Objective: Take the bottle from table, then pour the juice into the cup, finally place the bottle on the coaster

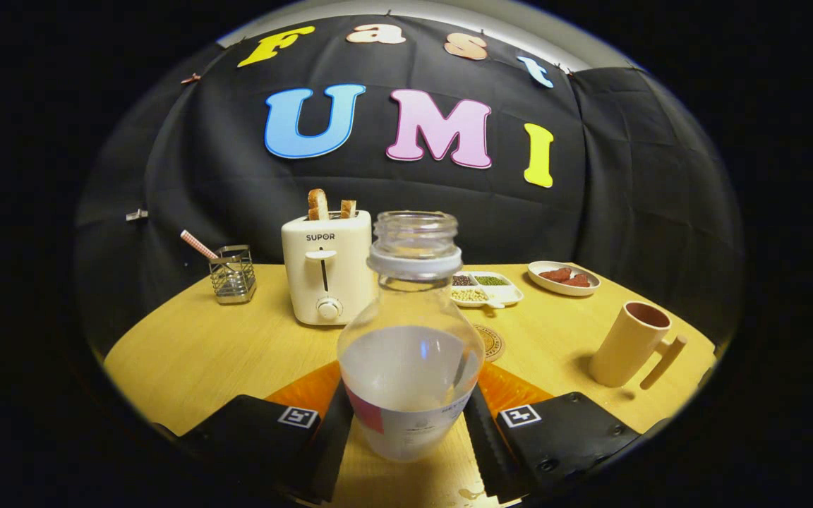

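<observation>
A clear glass bottle [411, 367] with no cap stands upright between my fingers, about half full of pale juice, with a label around its base. My gripper [410, 430] is shut on it, and both fingers [485, 441] press on its lower sides. I cannot tell whether its base rests on the table. A round patterned coaster [491, 343] lies just beyond the bottle, partly hidden by it. Off to the right, ahead of the right finger, a tan cup [630, 344] with a straight handle stands on the table.
On the round wooden table [209, 353], a white toaster [325, 271] holding toast stands behind the bottle to the left. A wire holder [232, 275] with a striped straw is further left. A divided dish [488, 288] and a small plate [563, 277] of red food sit at the back right.
</observation>
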